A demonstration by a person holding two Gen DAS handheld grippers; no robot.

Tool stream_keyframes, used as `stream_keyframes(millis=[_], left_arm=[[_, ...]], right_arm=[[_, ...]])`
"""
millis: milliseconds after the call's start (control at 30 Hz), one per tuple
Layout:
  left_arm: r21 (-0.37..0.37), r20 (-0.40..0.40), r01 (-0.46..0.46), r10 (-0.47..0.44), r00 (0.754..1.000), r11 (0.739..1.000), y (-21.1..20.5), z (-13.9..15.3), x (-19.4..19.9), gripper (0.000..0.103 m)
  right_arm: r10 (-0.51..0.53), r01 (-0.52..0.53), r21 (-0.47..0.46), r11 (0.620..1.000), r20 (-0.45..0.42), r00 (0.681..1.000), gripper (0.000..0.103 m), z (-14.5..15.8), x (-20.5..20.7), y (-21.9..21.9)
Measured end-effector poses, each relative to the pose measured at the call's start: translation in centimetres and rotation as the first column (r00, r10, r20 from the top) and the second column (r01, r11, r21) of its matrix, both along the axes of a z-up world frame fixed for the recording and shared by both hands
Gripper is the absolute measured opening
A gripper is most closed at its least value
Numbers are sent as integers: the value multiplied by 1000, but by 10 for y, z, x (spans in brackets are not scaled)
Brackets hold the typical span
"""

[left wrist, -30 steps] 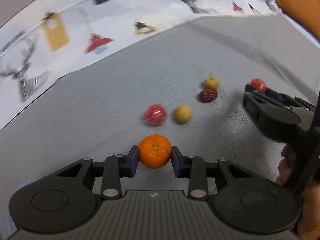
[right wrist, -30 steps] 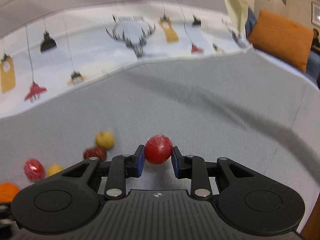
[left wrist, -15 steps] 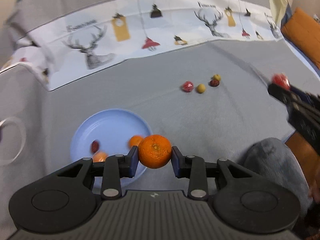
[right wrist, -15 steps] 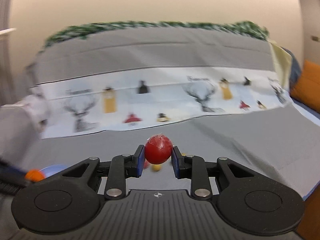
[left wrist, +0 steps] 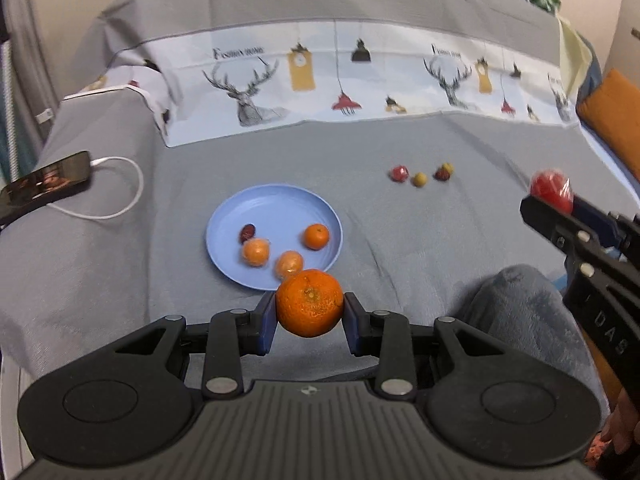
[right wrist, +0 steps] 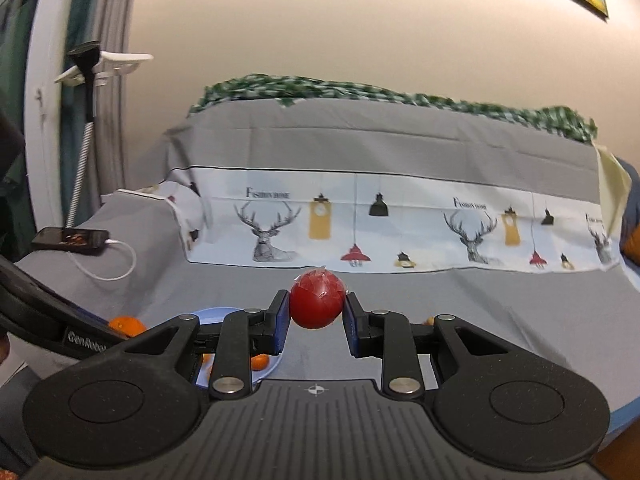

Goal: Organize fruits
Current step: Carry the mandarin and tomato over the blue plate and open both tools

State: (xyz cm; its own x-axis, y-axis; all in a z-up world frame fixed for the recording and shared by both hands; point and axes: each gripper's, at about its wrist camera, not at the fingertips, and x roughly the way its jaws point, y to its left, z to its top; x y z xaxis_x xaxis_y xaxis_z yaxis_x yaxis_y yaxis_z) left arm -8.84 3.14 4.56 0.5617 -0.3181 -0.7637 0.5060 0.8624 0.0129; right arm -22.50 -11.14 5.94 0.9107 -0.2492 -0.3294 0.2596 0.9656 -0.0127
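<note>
Orange mandarin, blue plate

"GenRobot" is partly read on the left gripper arm; blurred lettering is printed on the patterned cloth beyond both tongs.

The blue plate is mostly hidden behind the right gripper's fingers.

The blue plate holds 3 oranges and 1 date. A bigger orange hangs just beyond its near rim. 4 small fruits lie well right of the plate.
</note>
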Motion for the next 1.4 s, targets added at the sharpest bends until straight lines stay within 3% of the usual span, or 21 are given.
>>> stream_keyframes(millis=[433, 1400], left_arm=[[-44, 38, -18, 19, 999, 999, 19, 17, -14, 38], [9, -4, -4, 4, 1000, 1000, 7, 3, 0, 38]], right_arm=[[20, -20, -27, 999, 17, 1000, 29, 12, -11, 18], [30, -29, 33, 999, -20, 999, 29, 0, 1, 0]])
